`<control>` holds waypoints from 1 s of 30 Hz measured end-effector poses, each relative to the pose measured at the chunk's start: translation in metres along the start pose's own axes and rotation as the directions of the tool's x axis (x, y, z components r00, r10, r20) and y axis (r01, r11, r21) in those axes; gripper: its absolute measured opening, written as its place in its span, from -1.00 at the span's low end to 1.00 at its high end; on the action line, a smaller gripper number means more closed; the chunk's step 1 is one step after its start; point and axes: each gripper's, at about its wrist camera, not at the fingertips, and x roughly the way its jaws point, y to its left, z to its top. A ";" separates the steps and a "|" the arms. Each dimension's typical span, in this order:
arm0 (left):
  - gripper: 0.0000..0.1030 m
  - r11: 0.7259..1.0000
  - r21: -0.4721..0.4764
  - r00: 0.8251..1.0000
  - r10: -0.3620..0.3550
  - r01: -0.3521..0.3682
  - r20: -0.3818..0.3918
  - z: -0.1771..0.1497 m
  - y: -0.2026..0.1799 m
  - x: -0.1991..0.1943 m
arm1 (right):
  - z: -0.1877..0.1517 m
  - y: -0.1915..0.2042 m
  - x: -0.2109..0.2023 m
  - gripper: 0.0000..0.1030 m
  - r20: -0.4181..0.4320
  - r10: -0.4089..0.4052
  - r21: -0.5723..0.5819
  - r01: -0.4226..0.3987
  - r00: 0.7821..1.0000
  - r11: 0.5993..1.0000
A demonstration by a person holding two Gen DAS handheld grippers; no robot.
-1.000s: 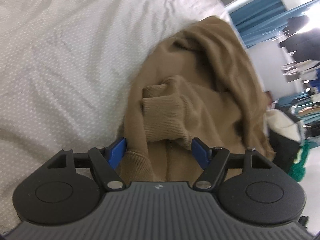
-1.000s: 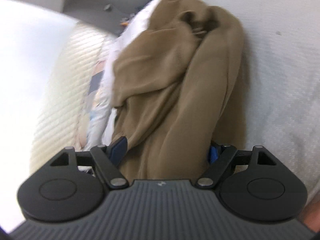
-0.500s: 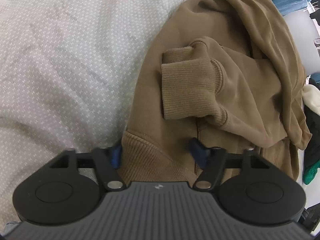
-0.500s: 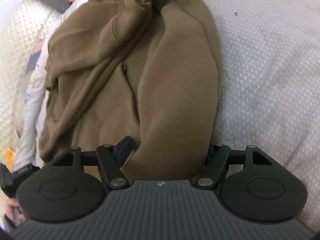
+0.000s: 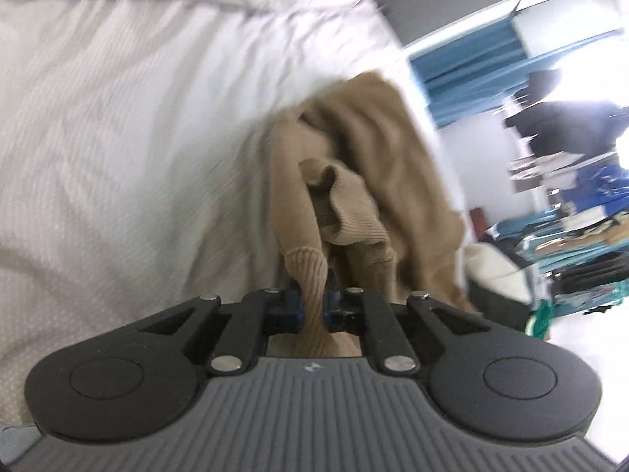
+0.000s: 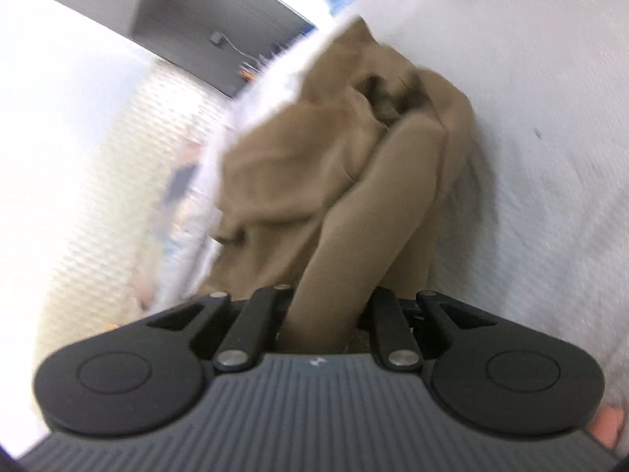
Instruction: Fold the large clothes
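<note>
**A:** Left wrist view. What does the left tool (image 5: 312, 306) grip?

**B:** Its jaws have just been closing and now pinch a ribbed edge of the tan sweatshirt (image 5: 377, 165). The blue pads (image 5: 293, 308) press the cloth from both sides, and the pinched edge rises in a narrow ridge away from the camera.

**A:** Where does the garment lie?

**B:** On the bed, over a white dotted bedsheet (image 5: 118, 149), near the bed's right edge in this view. It is bunched, not flat. One ribbed cuff (image 5: 350, 212) rests folded over on top of the heap, just beyond the pinched edge.

**A:** Right wrist view. State of the right tool (image 6: 326, 314)?

**B:** Its jaws have likewise just been closing, with the sweatshirt (image 6: 314, 165) between them. A thick rolled fold of the cloth passes between the black arms and hides the pads; the arms stand drawn in close about it, so the fold is gripped.

**A:** Surroundings?

**B:** In the right view the bedsheet (image 6: 550, 137) fills the right side, and a pale quilted surface (image 6: 110, 204) lies at the left, beside the sweatshirt. In the left view, blue curtains (image 5: 471, 59) and a cluttered, blurred area stand beyond the bed. Both pictures are smeared by motion, so fine detail of the cloth cannot be told.
</note>
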 end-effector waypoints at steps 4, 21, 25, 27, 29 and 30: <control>-0.83 0.998 0.022 0.997 -0.060 0.059 0.049 0.009 -0.019 -0.026 | 0.020 0.011 -0.017 -0.75 0.050 0.083 -0.015 -0.082 0.995 0.997; -0.90 0.980 0.056 0.972 -0.196 0.191 0.127 -0.064 0.032 -0.152 | -0.008 0.041 -0.098 -0.74 0.117 0.224 -0.091 -0.214 0.968 0.972; -0.90 0.969 0.037 0.960 -0.245 0.242 0.134 -0.093 0.043 -0.179 | -0.027 0.043 -0.136 -0.74 0.136 0.233 -0.097 -0.222 0.963 0.970; -0.90 0.966 0.038 0.955 -0.259 0.256 0.144 -0.104 0.043 -0.190 | -0.037 0.044 -0.151 -0.74 0.149 0.237 -0.093 -0.225 0.960 0.970; -0.90 0.964 0.059 0.955 -0.265 0.260 0.134 -0.106 0.037 -0.196 | -0.044 0.044 -0.163 -0.74 0.165 0.233 -0.084 -0.222 0.958 0.971; -0.90 0.964 0.072 0.956 -0.262 0.255 0.130 -0.102 0.033 -0.194 | -0.044 0.044 -0.164 -0.74 0.171 0.228 -0.068 -0.219 0.958 0.973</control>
